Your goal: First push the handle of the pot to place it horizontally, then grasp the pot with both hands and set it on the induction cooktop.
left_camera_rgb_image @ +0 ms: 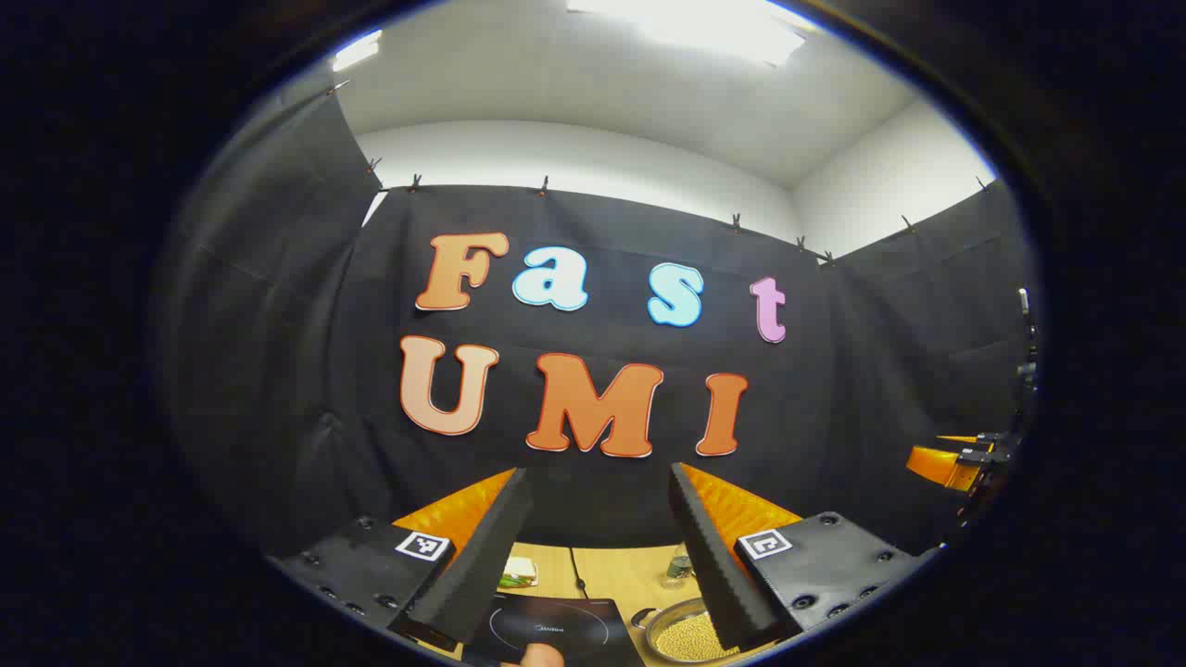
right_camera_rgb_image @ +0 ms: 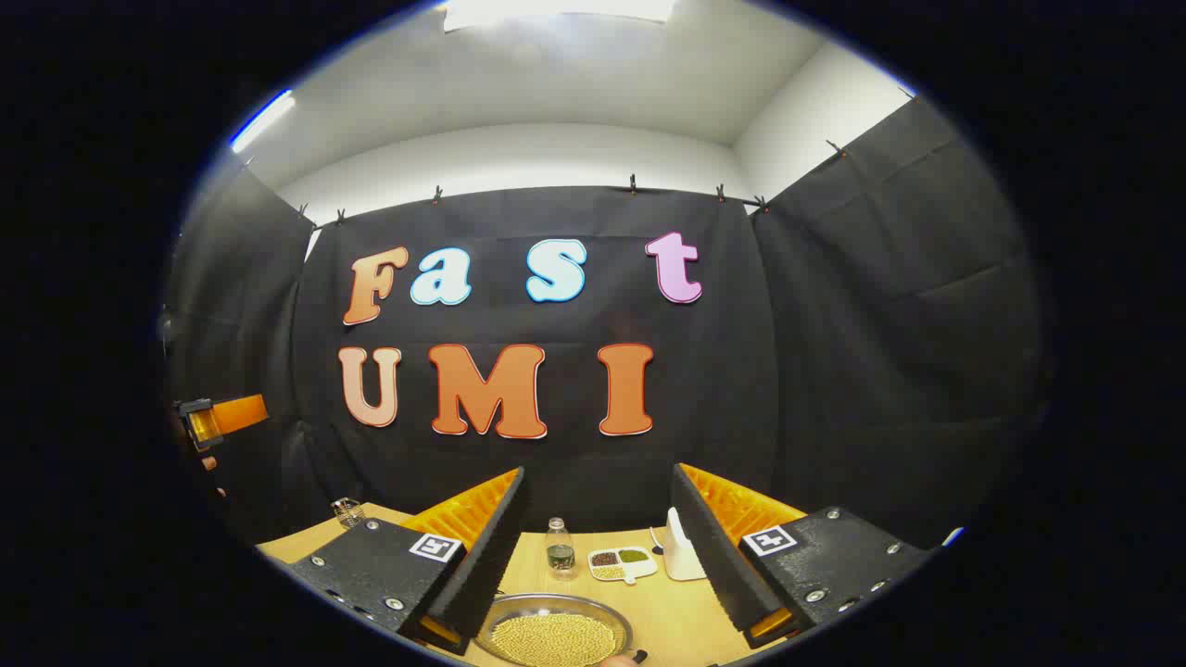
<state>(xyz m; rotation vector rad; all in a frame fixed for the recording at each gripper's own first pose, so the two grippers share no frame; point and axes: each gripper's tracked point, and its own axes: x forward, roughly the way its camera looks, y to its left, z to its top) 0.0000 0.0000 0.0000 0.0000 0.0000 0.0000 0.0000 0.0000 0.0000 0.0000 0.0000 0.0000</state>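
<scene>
The round metal pot (right_camera_rgb_image: 554, 635) full of small yellow beans sits on the light wooden counter (right_camera_rgb_image: 667, 611) at the bottom centre of the right gripper view, between the spread fingers of the right hand-held gripper (right_camera_rgb_image: 600, 556), which is open and above it. In the left gripper view the pot (left_camera_rgb_image: 681, 633) lies at lower right, just beside the flat black induction cooktop (left_camera_rgb_image: 556, 628); the left hand-held gripper (left_camera_rgb_image: 600, 556) is open too. Behind the pot stand a small clear bottle (right_camera_rgb_image: 559, 548), a white divided dish (right_camera_rgb_image: 622, 561) and a white container (right_camera_rgb_image: 683, 553).

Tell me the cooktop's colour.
Black, with a thin ring on top; the induction cooktop shows best in left gripper view.
</scene>
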